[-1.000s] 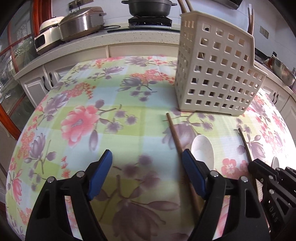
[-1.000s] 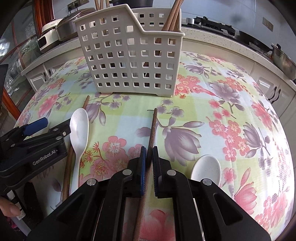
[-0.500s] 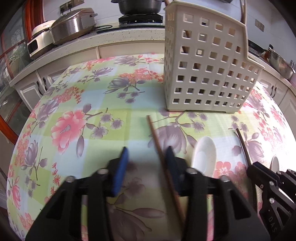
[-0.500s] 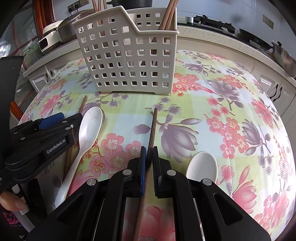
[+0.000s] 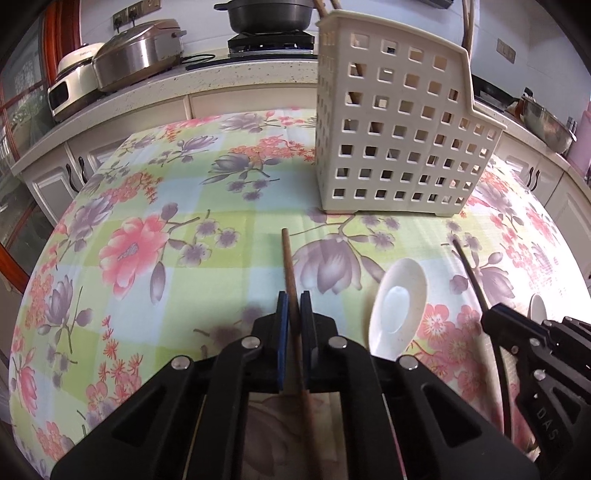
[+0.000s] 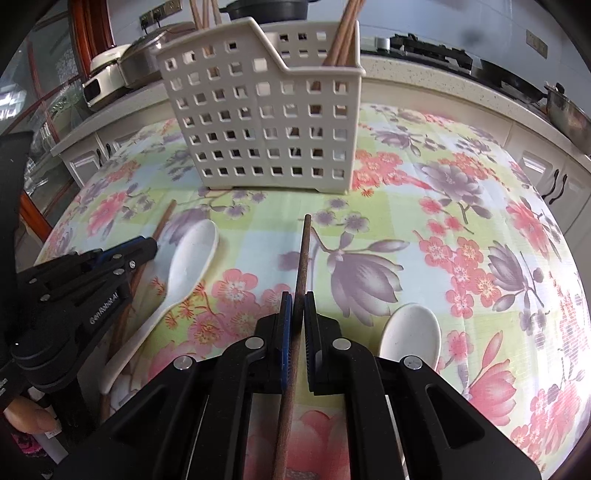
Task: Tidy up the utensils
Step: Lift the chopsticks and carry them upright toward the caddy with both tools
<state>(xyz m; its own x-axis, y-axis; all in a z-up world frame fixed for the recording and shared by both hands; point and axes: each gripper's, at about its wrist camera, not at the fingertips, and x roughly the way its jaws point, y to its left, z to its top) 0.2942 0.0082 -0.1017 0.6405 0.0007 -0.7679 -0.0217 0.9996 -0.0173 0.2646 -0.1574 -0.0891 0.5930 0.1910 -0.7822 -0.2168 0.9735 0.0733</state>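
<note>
My left gripper (image 5: 294,301) is shut on a brown wooden chopstick (image 5: 288,258) that lies on the floral tablecloth and points toward the white perforated utensil caddy (image 5: 399,147). A white spoon (image 5: 397,302) lies just right of it. My right gripper (image 6: 298,301) is shut on a second, darker chopstick (image 6: 303,251), whose tip also points at the caddy (image 6: 266,129). Several chopsticks stand in the caddy. In the right wrist view the left gripper (image 6: 146,245) shows at the left beside the long white spoon (image 6: 188,266). A second white spoon (image 6: 412,332) lies right of my right gripper.
The table (image 5: 147,184) wears a floral cloth and curves off at its edges. Behind it runs a kitchen counter (image 5: 221,70) with a rice cooker (image 5: 136,55), a stove with a black pot (image 5: 266,14) and a metal bowl (image 5: 546,122). A finger (image 6: 29,421) shows at the lower left.
My left gripper's jaws went from wide open to shut around the left chopstick, after shifting right over it. The right gripper stayed shut on its chopstick without moving.
</note>
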